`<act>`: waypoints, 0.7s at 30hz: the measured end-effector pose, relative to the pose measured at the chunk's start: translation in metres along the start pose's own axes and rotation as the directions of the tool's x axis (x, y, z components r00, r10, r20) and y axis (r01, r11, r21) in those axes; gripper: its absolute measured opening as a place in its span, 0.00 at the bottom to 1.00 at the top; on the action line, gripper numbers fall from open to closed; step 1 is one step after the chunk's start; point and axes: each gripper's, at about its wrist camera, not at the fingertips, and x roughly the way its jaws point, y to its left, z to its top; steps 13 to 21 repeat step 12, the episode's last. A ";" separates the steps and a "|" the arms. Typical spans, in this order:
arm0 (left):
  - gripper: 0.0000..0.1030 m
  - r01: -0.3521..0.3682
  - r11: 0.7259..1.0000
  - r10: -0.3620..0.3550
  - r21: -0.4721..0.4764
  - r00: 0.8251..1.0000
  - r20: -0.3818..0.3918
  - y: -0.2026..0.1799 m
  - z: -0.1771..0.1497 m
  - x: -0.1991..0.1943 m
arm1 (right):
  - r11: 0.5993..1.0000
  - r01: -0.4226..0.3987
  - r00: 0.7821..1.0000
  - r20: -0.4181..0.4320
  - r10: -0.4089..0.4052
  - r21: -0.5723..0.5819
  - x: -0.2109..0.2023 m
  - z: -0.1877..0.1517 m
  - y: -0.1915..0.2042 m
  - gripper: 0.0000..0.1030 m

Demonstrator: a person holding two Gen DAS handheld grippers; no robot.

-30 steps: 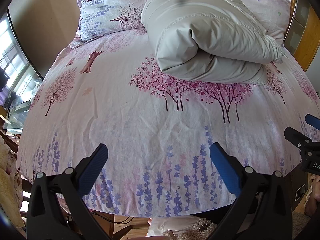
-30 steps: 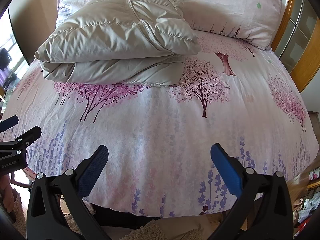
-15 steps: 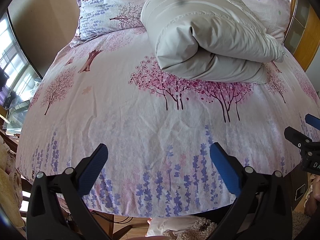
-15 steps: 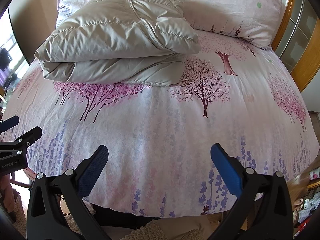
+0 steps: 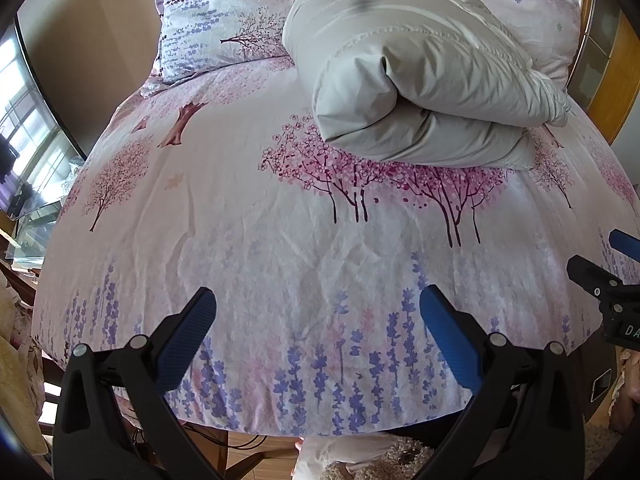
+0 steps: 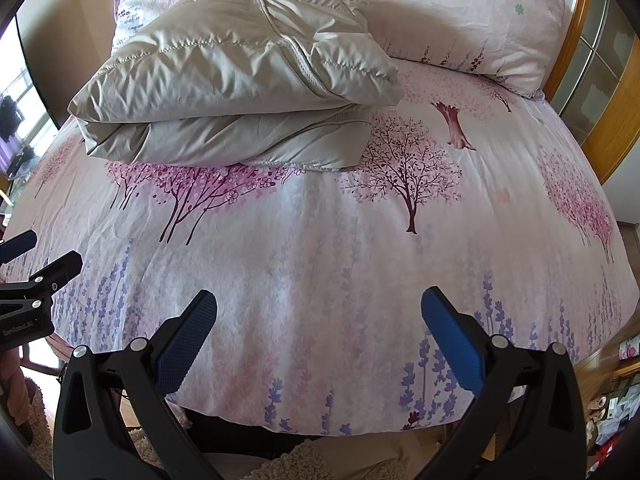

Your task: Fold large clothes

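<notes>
A beige quilted puffer jacket (image 5: 420,80) lies folded into a thick bundle on the bed, toward the pillows; it also shows in the right wrist view (image 6: 240,80). My left gripper (image 5: 318,312) is open and empty, held over the bed's near edge, well short of the jacket. My right gripper (image 6: 318,312) is open and empty too, over the same edge, to the right of the left one. Each gripper shows at the side of the other's view: the right one (image 5: 600,276) and the left one (image 6: 36,276).
The bed (image 5: 240,208) has a pink sheet printed with trees and lavender. Two matching pillows (image 5: 212,12) (image 6: 480,20) lie at the head. A wooden headboard frame (image 6: 608,92) stands at the right. A window (image 5: 24,140) is at the left. Fluffy slippers (image 6: 288,460) sit on the floor below.
</notes>
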 end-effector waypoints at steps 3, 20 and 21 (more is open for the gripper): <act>0.98 0.005 1.000 -0.005 0.001 1.000 0.003 0.000 0.000 -0.001 | 1.000 0.001 1.000 0.000 -0.001 0.001 0.000 0.000 0.000 0.99; 0.98 0.013 1.000 -0.013 0.002 1.000 0.001 0.001 0.001 -0.001 | 1.000 0.000 1.000 0.000 0.000 0.001 0.000 0.000 0.000 0.99; 0.98 0.013 1.000 -0.013 0.002 1.000 0.001 0.001 0.001 -0.001 | 1.000 0.000 1.000 0.000 0.000 0.001 0.000 0.000 0.000 0.99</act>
